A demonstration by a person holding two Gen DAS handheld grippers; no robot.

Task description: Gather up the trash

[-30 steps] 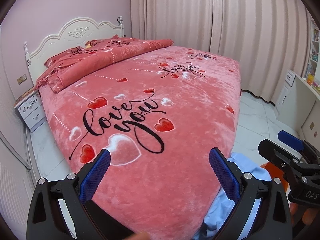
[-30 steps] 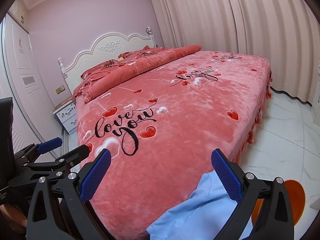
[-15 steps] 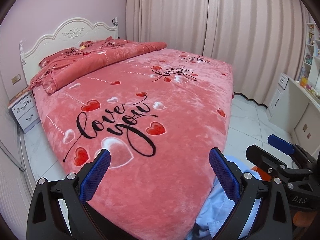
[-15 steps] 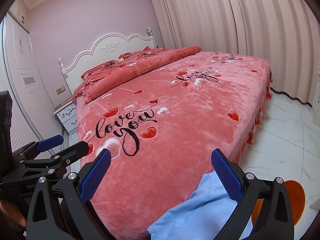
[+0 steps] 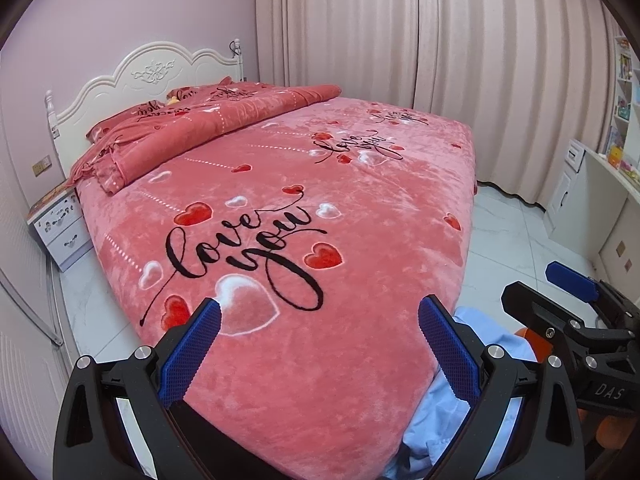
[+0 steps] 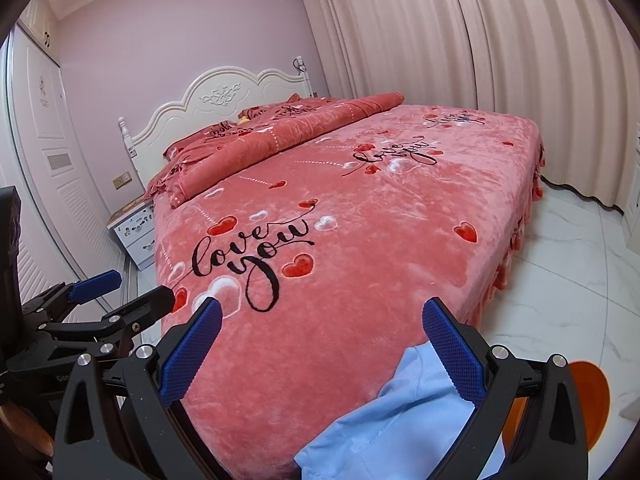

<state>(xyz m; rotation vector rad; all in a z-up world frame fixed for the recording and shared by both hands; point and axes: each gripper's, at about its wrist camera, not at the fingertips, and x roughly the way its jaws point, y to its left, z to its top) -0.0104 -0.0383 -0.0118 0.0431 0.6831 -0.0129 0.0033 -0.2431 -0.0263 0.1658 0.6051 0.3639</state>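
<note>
Apparently the searching step is in hand: both the left tongs (image 5: pixel 320 322) and the right tongs (image 6: pixel 322 318) are held wide open and empty above the foot of the bed (image 5: pixel 360 208). No trash is seen. Next, the bed and the floor (image 6: pixel 560 264) must be scanned.

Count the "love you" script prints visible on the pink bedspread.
3. One large print lies nearest the grippers, a second sits mid-bed, and a third lies near the far corner by the curtains. The folded quilt may hide more.
</note>
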